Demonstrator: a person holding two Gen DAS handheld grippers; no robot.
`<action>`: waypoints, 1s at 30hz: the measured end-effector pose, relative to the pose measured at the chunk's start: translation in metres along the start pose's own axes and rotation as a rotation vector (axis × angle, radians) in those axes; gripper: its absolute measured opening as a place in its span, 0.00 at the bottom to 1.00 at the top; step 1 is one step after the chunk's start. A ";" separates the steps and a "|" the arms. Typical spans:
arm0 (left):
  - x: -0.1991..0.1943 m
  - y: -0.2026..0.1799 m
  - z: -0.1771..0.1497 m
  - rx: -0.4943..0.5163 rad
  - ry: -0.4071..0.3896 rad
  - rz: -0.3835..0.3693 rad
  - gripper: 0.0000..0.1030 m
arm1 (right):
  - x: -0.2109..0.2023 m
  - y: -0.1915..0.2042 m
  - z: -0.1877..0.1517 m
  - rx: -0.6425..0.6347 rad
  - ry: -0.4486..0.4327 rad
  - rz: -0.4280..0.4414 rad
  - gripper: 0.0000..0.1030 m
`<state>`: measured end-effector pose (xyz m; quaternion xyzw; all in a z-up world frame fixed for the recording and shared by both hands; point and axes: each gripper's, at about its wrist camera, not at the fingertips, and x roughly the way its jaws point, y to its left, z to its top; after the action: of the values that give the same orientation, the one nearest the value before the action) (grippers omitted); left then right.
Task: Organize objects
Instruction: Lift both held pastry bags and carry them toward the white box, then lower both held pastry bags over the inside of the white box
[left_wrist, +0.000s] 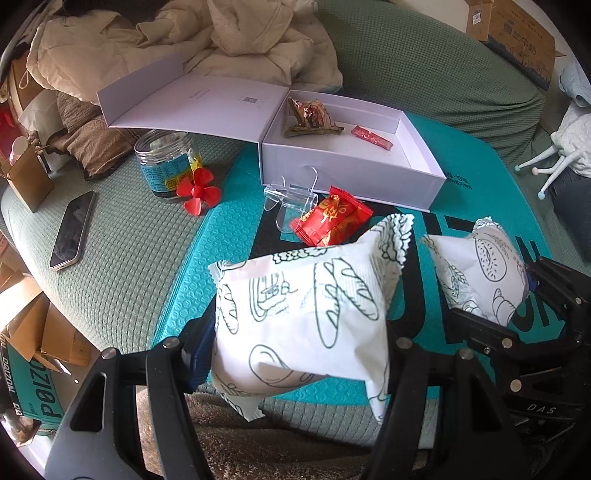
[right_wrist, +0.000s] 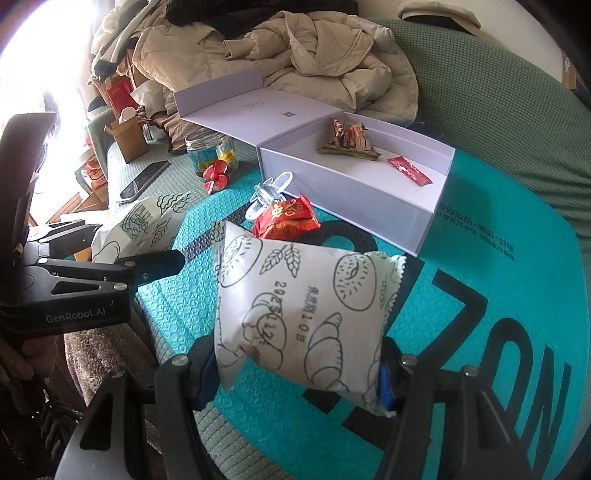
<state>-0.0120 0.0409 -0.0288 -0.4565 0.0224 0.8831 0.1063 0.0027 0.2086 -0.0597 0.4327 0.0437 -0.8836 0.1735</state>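
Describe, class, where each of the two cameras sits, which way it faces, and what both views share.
Left wrist: sits on the left gripper, faces the open white box; own fingers clamp a bread packet, right gripper at right.
Right wrist: sits on the right gripper, faces the same box; own fingers clamp a second packet, left gripper at left.
Shared: box, red snack packet, teal mat.

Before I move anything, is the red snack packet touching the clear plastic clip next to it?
Touching. In the left wrist view the red snack packet overlaps the clear plastic clip with no gap.
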 end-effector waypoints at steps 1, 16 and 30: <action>-0.001 0.000 0.003 -0.003 0.001 -0.003 0.62 | -0.002 0.000 0.002 0.003 -0.006 0.006 0.63; -0.003 -0.005 0.039 0.007 -0.017 -0.001 0.62 | -0.011 -0.009 0.035 -0.021 -0.034 0.016 0.63; 0.018 -0.029 0.078 0.028 -0.020 -0.033 0.62 | -0.012 -0.042 0.063 -0.045 -0.053 0.006 0.63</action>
<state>-0.0787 0.0832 0.0034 -0.4463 0.0260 0.8854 0.1273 -0.0522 0.2371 -0.0142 0.4051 0.0577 -0.8931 0.1870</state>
